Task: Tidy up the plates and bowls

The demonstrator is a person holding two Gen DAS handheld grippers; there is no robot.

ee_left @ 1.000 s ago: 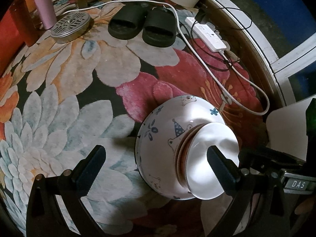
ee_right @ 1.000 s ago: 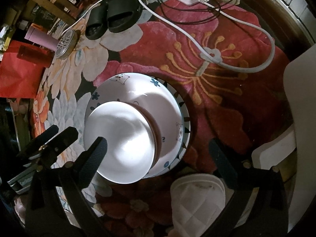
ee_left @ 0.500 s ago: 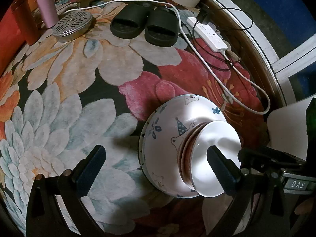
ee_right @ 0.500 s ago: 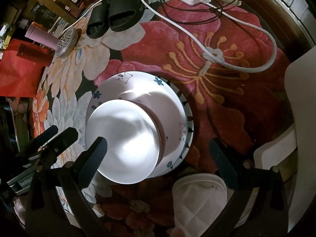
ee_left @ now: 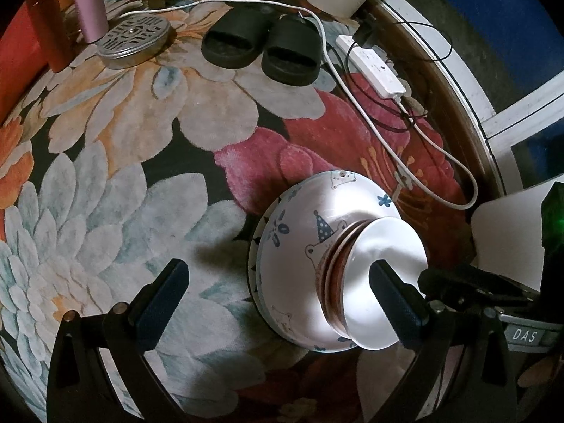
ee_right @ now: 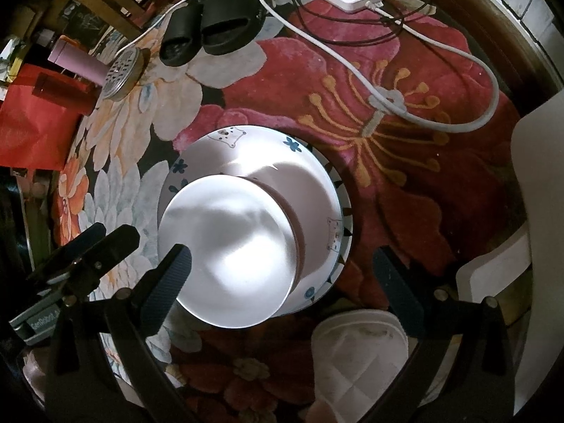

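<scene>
Stacked bowls on the floral rug, both grippers spread wide above them.

The left gripper point(ee_left: 278, 292) and right gripper point(ee_right: 282, 275) hold nothing — each has its 2 fingers far apart. The stack sits upside down on the rug point(ee_left: 105, 183): a plain white bowl point(ee_right: 229, 257) tops a cartoon-printed bowl point(ee_right: 306, 190), a patterned rim showing beneath. Black slippers point(ee_left: 262, 44), a white power strip point(ee_left: 370, 65) and a metal grate point(ee_left: 134, 40) lie well apart — toward the rug's far edge.
</scene>
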